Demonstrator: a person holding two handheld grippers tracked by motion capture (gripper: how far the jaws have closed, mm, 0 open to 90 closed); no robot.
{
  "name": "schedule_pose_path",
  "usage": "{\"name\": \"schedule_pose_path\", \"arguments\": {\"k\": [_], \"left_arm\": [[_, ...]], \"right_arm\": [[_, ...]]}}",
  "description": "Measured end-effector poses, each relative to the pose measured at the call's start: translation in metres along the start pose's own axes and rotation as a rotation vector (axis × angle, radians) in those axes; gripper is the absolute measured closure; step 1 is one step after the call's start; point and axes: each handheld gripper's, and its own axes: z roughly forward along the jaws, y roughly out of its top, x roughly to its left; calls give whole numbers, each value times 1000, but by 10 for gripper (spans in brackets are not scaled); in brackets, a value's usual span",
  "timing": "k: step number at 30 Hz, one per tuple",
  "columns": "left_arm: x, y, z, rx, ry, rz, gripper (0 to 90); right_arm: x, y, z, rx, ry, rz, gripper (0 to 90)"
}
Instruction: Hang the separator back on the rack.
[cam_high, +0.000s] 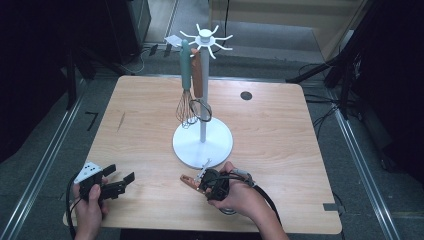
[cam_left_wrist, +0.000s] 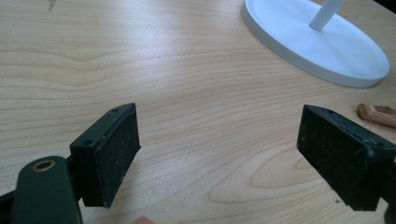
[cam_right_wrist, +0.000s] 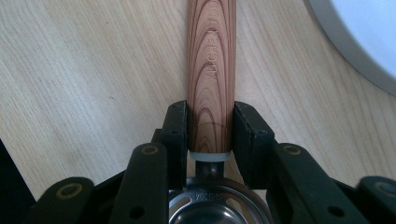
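Dark floor and cable runs ring a pale wooden table (cam_high: 150, 115), where a white utensil stand (cam_high: 203, 142) rises from a round base; a teal-handled whisk (cam_high: 186, 90) and a wood-handled utensil (cam_high: 198, 75) hang from its top hooks. Lying flat on the table just in front of that base is a wood-handled metal utensil (cam_right_wrist: 211, 70), its handle tip pointing toward the left hand. The right claw (cam_high: 207, 181) has its jaws set on either side of the handle's lower end, right above the metal collar, pads meeting the wood, so it reads as gripping the handle. The left claw (cam_high: 120, 182) rests well apart at the near left corner, jaws wide and nothing between them.

The likely job is to hang this piece with the others. To do it well, squeeze firmly before lifting, since the round handle could roll between the pads. Raise it straight off the table first, keeping clear of the base rim. Whether the handle end has a loop I cannot tell, so check that before aiming at a free hook, and swing the metal head down slowly to avoid knocking the whisk
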Motion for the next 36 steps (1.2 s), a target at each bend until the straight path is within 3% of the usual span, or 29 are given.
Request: {"name": "schedule_pose_path", "arguments": {"k": [5, 11, 17, 20, 28, 36], "left_arm": [[0, 0, 0, 2, 0, -1, 139], [0, 0, 0, 4, 0, -1, 139], [0, 0, 0, 4, -4, -2, 139], [0, 0, 0, 4, -5, -2, 139], [0, 0, 1, 8, -5, 5, 141], [-1, 0, 0, 8, -6, 9, 141]], "right_arm": [[6, 3, 0, 24, -23, 31, 701], [4, 2, 0, 13, -12, 77, 709], [9, 0, -2, 5, 8, 55, 711], [8, -2, -7, -44, 17, 71, 711], [-7, -13, -22, -179, -18, 147, 711], [-25, -28, -29, -280, 6, 226, 711]]}}
